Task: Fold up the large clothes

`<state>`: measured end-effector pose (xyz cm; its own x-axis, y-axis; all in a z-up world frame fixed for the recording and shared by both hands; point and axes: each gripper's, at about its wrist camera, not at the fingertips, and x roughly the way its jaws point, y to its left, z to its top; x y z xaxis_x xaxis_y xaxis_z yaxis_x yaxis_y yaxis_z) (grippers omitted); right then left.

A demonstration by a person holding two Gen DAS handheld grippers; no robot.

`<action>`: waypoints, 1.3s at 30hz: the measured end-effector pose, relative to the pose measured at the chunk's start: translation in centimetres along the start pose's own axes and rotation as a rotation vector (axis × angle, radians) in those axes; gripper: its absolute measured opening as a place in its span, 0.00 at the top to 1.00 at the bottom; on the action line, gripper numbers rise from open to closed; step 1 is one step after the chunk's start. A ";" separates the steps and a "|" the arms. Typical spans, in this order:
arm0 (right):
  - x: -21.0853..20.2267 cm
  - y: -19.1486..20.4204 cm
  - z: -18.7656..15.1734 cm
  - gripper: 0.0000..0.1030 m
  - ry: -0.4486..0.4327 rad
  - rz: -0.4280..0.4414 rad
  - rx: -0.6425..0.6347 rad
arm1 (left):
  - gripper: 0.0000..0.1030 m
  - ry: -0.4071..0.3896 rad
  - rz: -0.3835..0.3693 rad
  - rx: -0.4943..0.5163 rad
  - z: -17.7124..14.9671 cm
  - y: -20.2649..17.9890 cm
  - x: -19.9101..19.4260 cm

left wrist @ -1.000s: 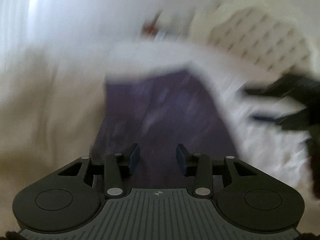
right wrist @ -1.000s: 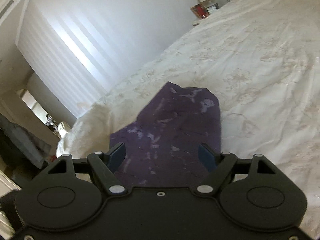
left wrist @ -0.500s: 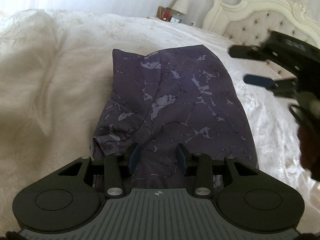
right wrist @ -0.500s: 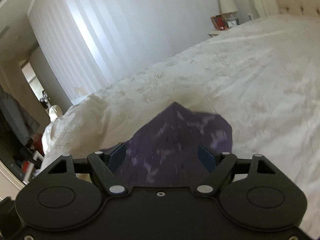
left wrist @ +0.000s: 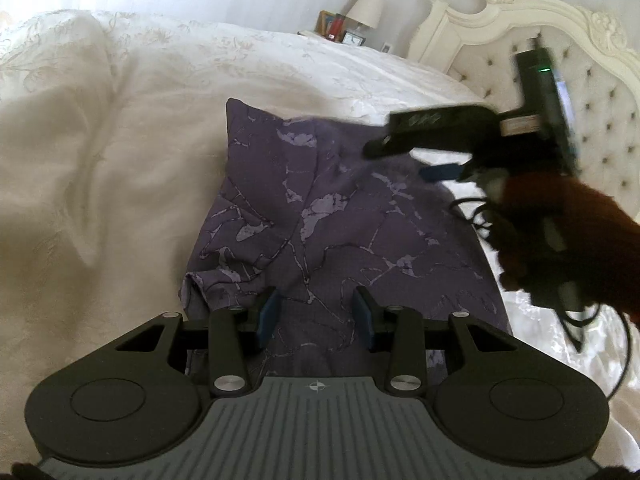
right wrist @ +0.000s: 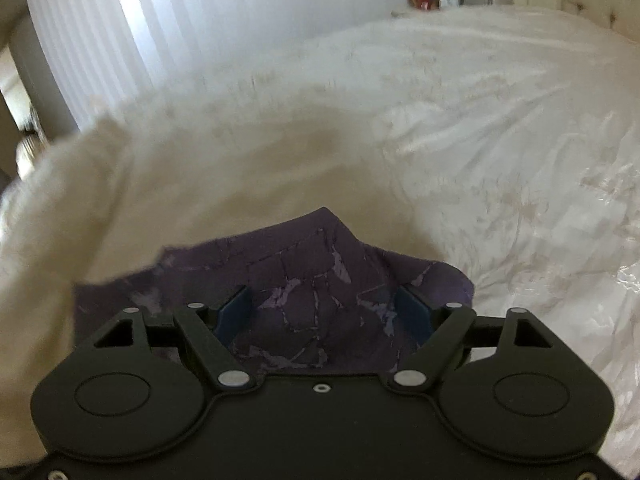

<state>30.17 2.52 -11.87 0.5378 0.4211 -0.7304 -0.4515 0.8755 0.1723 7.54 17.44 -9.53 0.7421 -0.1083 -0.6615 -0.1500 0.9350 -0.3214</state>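
Both sets of jaws are seen spread, with nothing pinched between them. Left gripper point(left wrist: 316, 312) is held low over the near end of the purple patterned garment point(left wrist: 340, 224), its blue pads point(left wrist: 269, 312) apart above the cloth. Right gripper point(right wrist: 326, 314) is held over the garment's far right part, its pads likewise apart; in the left wrist view it point(left wrist: 440, 160) appears blurred, carried by the person's hand point(left wrist: 568, 240).

The garment point(right wrist: 304, 276) is laid on the cream bedspread point(left wrist: 100, 160), already folded into a narrow panel, with a bunched, puckered corner at its near left. It is judged to be light, thin and soft, so that it will sag and slide once lifted and will hold no shape of its own. A grip is best taken at corners or along a hemmed edge, through all layers, so that the lower layers are not left behind. Slipping on the smooth bedspread can be expected.

No containers are seen. At the far side a nightstand with a lamp point(left wrist: 366, 4) stands beside the tufted headboard point(left wrist: 592, 92).
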 end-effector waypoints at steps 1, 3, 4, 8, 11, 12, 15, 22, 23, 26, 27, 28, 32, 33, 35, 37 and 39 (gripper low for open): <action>0.8 0.4 -0.1 0.15 0.015 -0.020 -0.034 | 0.62 0.000 0.000 0.001 0.0 0.0 0.0; 2.2 1.4 -0.6 0.08 0.046 -0.059 -0.097 | 0.62 0.005 0.006 0.004 0.0 0.0 0.0; 2.7 1.9 -0.8 0.03 0.059 -0.071 -0.125 | 0.62 0.006 0.010 0.004 0.0 0.1 0.0; 3.3 2.2 -0.9 0.00 0.078 -0.085 -0.146 | 0.62 0.008 0.008 -0.006 0.1 0.2 0.2; 2.2 2.0 -1.5 0.00 0.033 -0.074 -0.145 | 0.62 0.001 -0.001 -0.001 -0.1 0.2 0.1; 1.6 2.0 -1.7 0.00 0.015 -0.065 -0.144 | 0.61 -0.007 -0.008 0.000 -0.3 0.2 -0.1; -0.6 1.0 -2.5 0.00 -0.032 -0.003 -0.116 | 0.51 -0.027 -0.043 -0.012 -0.7 0.6 -0.3; -6.7 -3.5 -5.3 0.00 -0.106 0.139 0.043 | 0.09 -0.084 -0.035 0.020 -2.0 -0.9 -3.5; -7.3 -4.7 -5.8 0.00 -0.111 0.163 0.102 | 0.07 -0.091 -0.029 0.013 -2.4 -0.9 -3.9; -8.5 -8.0 -7.5 0.00 -0.111 0.235 0.284 | 0.00 -0.101 -0.015 -0.033 -3.2 -0.6 -5.0; -8.5 -8.9 -7.8 0.00 -0.101 0.261 0.337 | 0.00 -0.099 -0.011 -0.052 -3.3 -0.3 -5.1; -8.5 -9.8 -8.2 0.00 -0.089 0.287 0.389 | 0.00 -0.092 -0.012 -0.075 -3.1 0.2 -5.2; -7.6 -11.8 -9.4 0.00 -0.056 0.353 0.521 | 0.00 -0.001 -0.030 -0.172 -2.6 2.1 -3.7; -7.3 -11.9 -9.7 0.00 -0.045 0.362 0.534 | 0.00 0.020 -0.041 -0.204 -2.5 2.6 -3.2; -6.5 -12.1 -10.1 0.00 -0.011 0.388 0.553 | 0.00 0.049 -0.058 -0.242 -2.3 3.4 -2.2; -5.8 -12.0 -10.3 0.00 0.020 0.407 0.566 | 0.00 0.079 -0.065 -0.261 -1.9 4.0 -1.2; -5.0 -12.0 -10.7 0.00 0.037 0.440 0.583 | 0.00 0.110 -0.091 -0.281 -1.8 4.4 -0.2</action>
<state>25.24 -12.61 -17.33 0.3649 0.7639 -0.5322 -0.1626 0.6151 0.7715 5.55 20.94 -12.00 0.6880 -0.2376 -0.6857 -0.2723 0.7914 -0.5474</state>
